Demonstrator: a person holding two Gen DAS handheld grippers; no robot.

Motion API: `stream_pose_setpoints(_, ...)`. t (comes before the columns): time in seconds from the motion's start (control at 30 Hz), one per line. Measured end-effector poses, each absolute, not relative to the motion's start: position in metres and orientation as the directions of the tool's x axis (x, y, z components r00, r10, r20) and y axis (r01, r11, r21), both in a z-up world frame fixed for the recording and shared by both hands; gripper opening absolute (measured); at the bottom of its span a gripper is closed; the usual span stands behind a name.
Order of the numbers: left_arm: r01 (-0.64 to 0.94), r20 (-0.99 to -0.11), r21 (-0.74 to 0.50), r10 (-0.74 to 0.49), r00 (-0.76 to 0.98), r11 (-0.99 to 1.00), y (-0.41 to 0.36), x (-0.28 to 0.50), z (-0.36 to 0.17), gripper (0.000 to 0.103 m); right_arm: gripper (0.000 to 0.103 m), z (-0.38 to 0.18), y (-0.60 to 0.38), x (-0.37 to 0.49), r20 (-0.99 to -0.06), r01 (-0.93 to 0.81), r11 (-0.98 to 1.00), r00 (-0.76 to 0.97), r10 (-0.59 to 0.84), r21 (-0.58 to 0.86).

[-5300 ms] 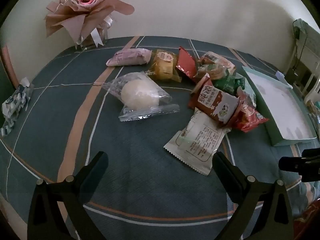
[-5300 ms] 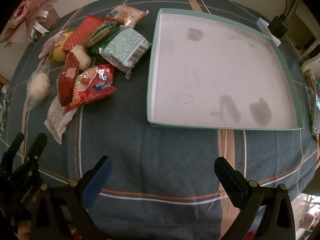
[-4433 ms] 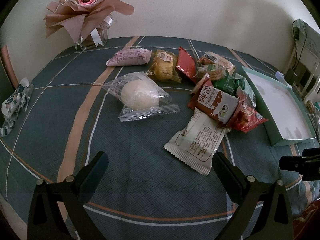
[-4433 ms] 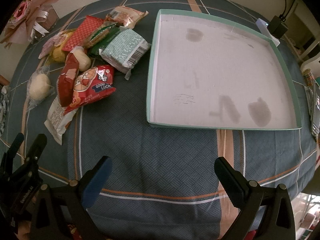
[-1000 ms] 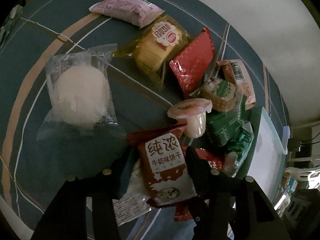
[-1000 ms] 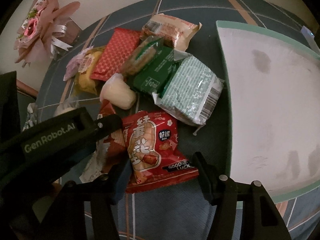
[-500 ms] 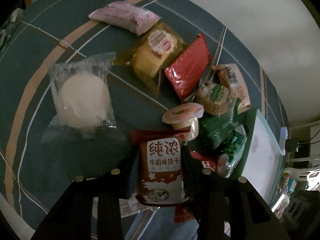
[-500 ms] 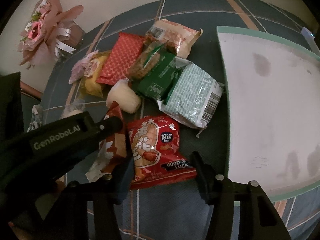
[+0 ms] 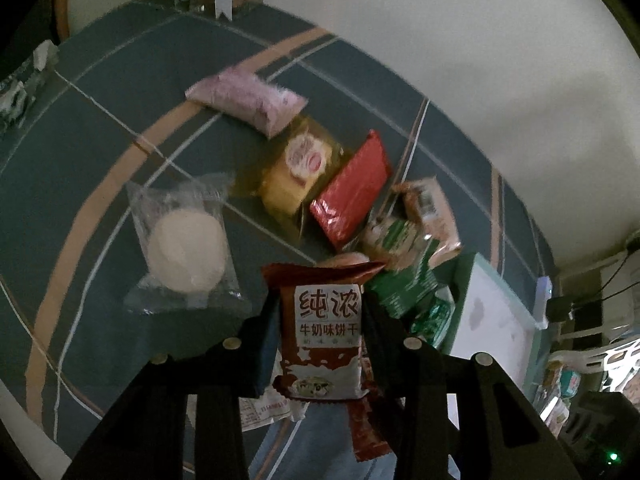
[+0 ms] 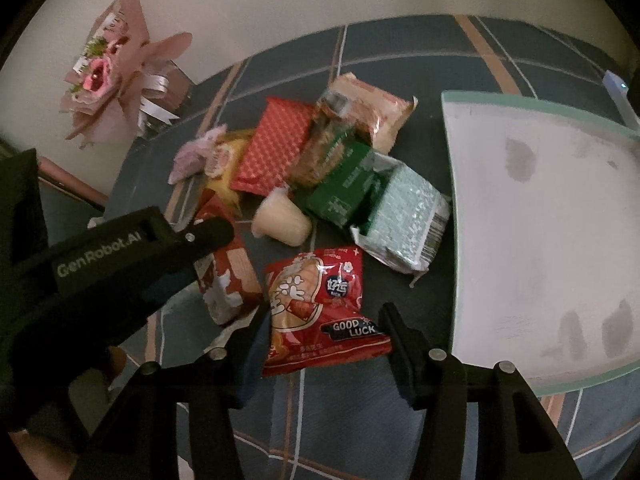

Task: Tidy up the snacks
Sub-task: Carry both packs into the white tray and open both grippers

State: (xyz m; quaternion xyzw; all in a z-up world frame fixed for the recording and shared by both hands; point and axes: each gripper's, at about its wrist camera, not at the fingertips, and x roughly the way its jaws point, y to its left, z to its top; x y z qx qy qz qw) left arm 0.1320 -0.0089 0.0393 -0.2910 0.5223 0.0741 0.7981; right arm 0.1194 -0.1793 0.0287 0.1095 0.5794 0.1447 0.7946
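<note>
**Two packets gripped above a plaid tablecloth**

Surface: a table under a dark teal tablecloth with orange and white stripes, set against a pale wall. A pink bouquet stands at the far left corner. A shallow green-rimmed tray with a white, stained floor lies toward the right edge; nothing is seen in the part of it in view.

Left gripper: its jaws are clamped on the sides of a brown biscuit packet, held upright; whether the packet is clear of the cloth cannot be told.

Right gripper: its jaws stand against both sides of a red "GOOD LUCK" packet. The packet lies near the front edge, just left of the tray.

Count of loose snacks between bouquet and tray:
- one pink packet
- one yellow packet
- one red diamond-pattern packet
- one clear-wrapped bun
- one jelly cup
- one dark green packet
- one pale green packet
- one beige packet
- one brown-and-green packet, lying between the red diamond-pattern packet and the beige packet
- one white packet, partly hidden beneath the left gripper
</note>
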Motion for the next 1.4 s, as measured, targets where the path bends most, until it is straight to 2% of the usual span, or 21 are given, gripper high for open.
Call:
stream_pose_setpoints(0.73, -0.433, -0.849, -0.392, -0.138, 0.509, 0.812, 0.001, 0.119, 0.066, 0.041, 0.056, 0.055, -0.194, 0.111, -0.863, -0.098, 0.931, 0.352, 0.363, 0.352)
stream_pose_setpoints(1.07, -0.361, -0.857, -0.371, -0.166, 0.488, 0.856, -0.041, 0.125, 0.067, 0.041, 0.056, 0.055, -0.261, 0.117, -0.868, 0.067, 0.937, 0.404, 0.288, 0.342)
stream_pose_setpoints(1.4, -0.156, -0.855, -0.369, -0.269, 0.443, 0.916, -0.131, 0.134, 0.066, 0.041, 0.056, 0.048, -0.363, 0.116, -0.875, 0.304, 0.883, 0.441, 0.201, 0.357)
